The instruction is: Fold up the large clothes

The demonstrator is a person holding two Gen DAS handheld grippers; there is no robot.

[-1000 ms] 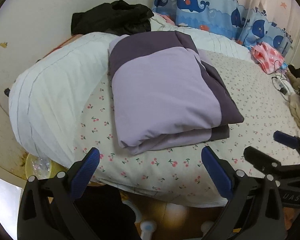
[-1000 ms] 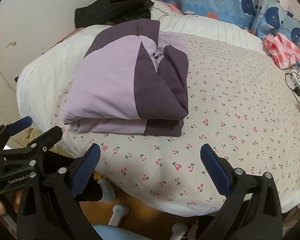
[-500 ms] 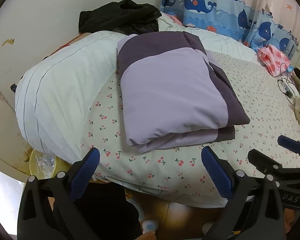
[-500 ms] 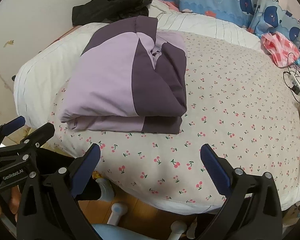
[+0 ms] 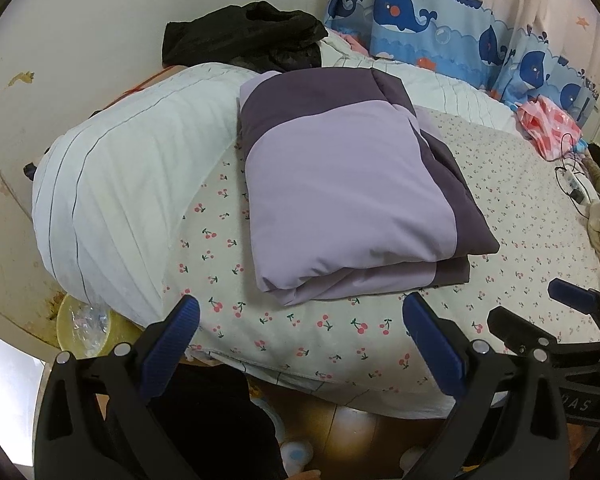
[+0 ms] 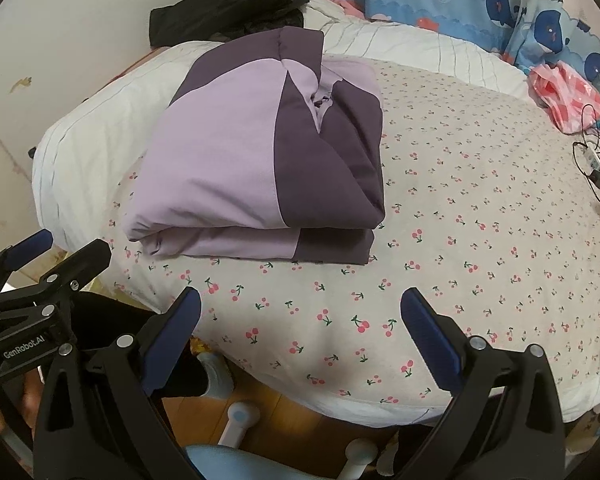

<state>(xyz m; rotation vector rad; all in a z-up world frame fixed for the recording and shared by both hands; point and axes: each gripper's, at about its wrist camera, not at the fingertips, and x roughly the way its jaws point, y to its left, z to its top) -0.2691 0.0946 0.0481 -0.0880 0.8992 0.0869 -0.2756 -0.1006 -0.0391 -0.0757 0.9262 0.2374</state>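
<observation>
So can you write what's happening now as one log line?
purple garment: folded on bed | left gripper: open, empty | right gripper: open, empty

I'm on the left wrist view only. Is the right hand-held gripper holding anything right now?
Observer: No. The right wrist view shows the right hand-held gripper open and empty, near the edge of the bed.
Operator: How does the garment's right side look?
Observer: The garment has a small bunched bit near its top, where the two dark panels meet.
Operator: Anything on the floor side?
Observer: A light blue chair seat shows off the bed, below that gripper.
</observation>
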